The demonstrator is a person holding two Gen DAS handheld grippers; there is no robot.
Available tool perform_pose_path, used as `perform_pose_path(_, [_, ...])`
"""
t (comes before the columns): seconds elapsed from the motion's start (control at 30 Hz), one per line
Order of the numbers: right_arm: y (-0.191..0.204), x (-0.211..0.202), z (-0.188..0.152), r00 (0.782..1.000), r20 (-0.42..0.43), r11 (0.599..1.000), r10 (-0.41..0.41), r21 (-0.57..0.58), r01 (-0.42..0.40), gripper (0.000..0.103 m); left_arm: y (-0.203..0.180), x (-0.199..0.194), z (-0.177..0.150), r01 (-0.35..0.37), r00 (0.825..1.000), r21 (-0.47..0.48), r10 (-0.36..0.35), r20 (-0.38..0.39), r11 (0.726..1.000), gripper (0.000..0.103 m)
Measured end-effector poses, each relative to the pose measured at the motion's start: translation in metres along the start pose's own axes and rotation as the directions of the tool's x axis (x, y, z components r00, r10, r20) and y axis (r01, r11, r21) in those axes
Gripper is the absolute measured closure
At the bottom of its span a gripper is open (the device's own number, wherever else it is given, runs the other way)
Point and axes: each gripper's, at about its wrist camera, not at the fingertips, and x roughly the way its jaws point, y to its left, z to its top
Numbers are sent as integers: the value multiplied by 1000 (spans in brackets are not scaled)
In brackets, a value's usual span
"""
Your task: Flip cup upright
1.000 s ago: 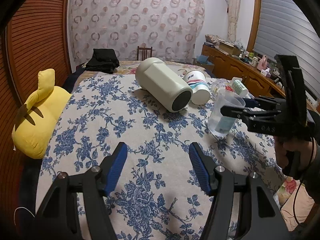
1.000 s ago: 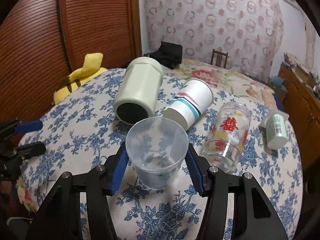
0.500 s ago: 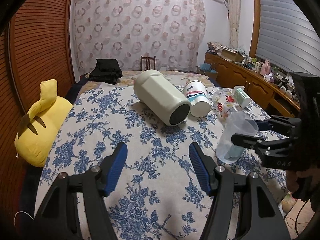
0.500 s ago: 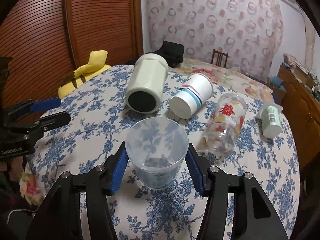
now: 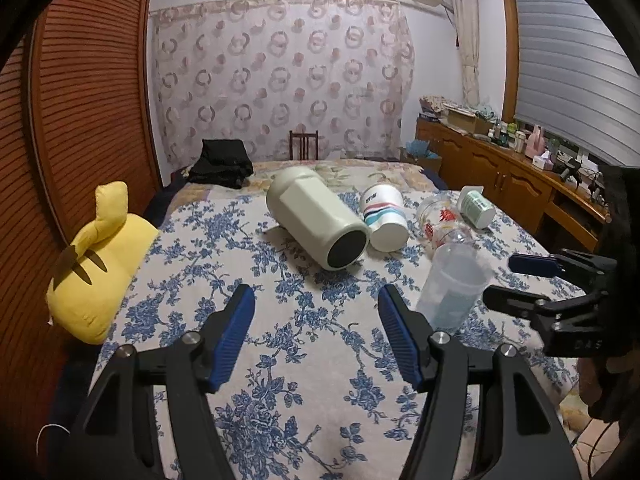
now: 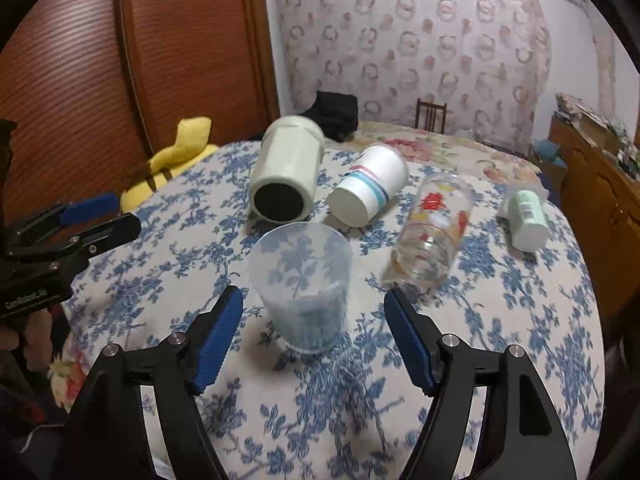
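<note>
A clear plastic cup (image 6: 302, 284) stands upright on the blue floral cloth (image 6: 500, 320), mouth up. My right gripper (image 6: 314, 334) is open, its blue pads apart from the cup's sides and drawn back a little. The cup also shows in the left wrist view (image 5: 454, 288), with the right gripper (image 5: 508, 280) just to its right. My left gripper (image 5: 316, 334) is open and empty above bare cloth, left of the cup.
Behind the cup lie a pale green tumbler (image 6: 286, 170), a striped white paper cup (image 6: 368, 186), a printed glass (image 6: 434, 230) and a small green-white cup (image 6: 528, 216), all on their sides. A yellow plush (image 5: 98, 264) sits at the left edge. A wooden cabinet (image 5: 508, 184) is right.
The right gripper lowered the clear cup onto the cloth, opened and let it go. The left gripper stayed open and drew back slightly.
</note>
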Motion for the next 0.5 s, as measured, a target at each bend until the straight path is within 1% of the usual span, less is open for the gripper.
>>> perform_pose_path(0.17, [-5, -38, -6, 994, 98, 997, -55, 59, 49, 26, -6, -20, 4, -31, 998, 3, 30, 55, 1000, 39])
perform_pose_path(0.2, [-4, -48, -8, 988, 128, 995, -84, 73, 75, 26, -7, -24, 5, -34, 997, 1, 34, 68, 999, 39])
perform_pose_path(0.3, [-3, -67, -12, 974, 185, 989, -131, 97, 114, 26, -9, -35, 4, -51, 993, -3, 51, 105, 999, 39])
perform_pose_path(0.4, [1, -86, -17, 950, 251, 980, -184, 119, 158, 26, -8, -43, -1, -80, 988, -16, 82, 134, 997, 39])
perform_pose_path(0.5, [3, -96, -19, 938, 283, 976, -202, 135, 169, 26, -5, -46, -5, -85, 986, -32, 89, 139, 996, 39])
